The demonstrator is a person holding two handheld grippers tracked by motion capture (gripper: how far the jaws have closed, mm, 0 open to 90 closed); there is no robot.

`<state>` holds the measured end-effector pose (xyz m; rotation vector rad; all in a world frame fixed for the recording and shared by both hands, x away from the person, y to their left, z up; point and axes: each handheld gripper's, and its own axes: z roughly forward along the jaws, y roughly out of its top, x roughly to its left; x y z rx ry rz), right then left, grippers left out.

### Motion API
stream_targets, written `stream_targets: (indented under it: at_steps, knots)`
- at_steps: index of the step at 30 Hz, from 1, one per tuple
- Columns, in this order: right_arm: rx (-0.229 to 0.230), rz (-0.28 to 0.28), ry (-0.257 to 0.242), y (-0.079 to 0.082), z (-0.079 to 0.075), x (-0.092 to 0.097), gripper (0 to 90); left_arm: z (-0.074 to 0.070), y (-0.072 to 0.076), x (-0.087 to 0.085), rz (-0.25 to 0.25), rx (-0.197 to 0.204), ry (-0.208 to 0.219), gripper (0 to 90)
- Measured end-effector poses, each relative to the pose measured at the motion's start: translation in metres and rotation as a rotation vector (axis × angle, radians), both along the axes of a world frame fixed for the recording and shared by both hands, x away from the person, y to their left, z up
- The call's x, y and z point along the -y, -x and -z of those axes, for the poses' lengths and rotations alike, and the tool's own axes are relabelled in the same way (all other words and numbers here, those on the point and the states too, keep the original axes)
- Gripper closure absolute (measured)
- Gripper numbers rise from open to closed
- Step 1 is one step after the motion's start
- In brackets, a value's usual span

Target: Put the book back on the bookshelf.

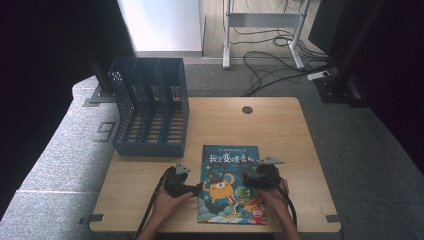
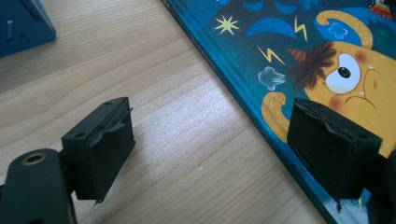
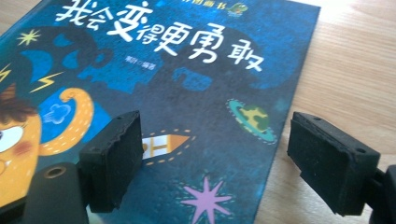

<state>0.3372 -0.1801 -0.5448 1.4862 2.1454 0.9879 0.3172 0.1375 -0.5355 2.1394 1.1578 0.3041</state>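
A blue picture book (image 1: 231, 182) with an orange monster on its cover lies flat near the table's front edge. My left gripper (image 1: 192, 187) is open at the book's left edge; in the left gripper view one jaw hovers over the bare wood and the other over the cover (image 2: 299, 51). My right gripper (image 1: 252, 176) is open over the book's right side; in the right gripper view its jaws straddle the book's right edge (image 3: 187, 84). Neither gripper holds anything.
A blue slotted file rack (image 1: 150, 107) stands at the table's back left, its corner (image 2: 21, 23) visible in the left gripper view. The wooden table (image 1: 280, 125) has a round cable hole (image 1: 247, 109) at the back. Cables lie on the floor beyond.
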Motion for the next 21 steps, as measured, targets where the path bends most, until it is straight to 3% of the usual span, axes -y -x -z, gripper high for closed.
stream_targets:
  at_steps: [9,21]
  knots:
    - [-0.011,0.010,0.000,0.001,0.000,-0.003,16.8,0.003,-0.001,0.003,0.016,-0.016,0.001,14.5]
    - [-0.007,0.013,0.022,0.002,-0.001,-0.007,16.0,0.005,0.002,0.014,0.048,-0.022,0.033,14.8]
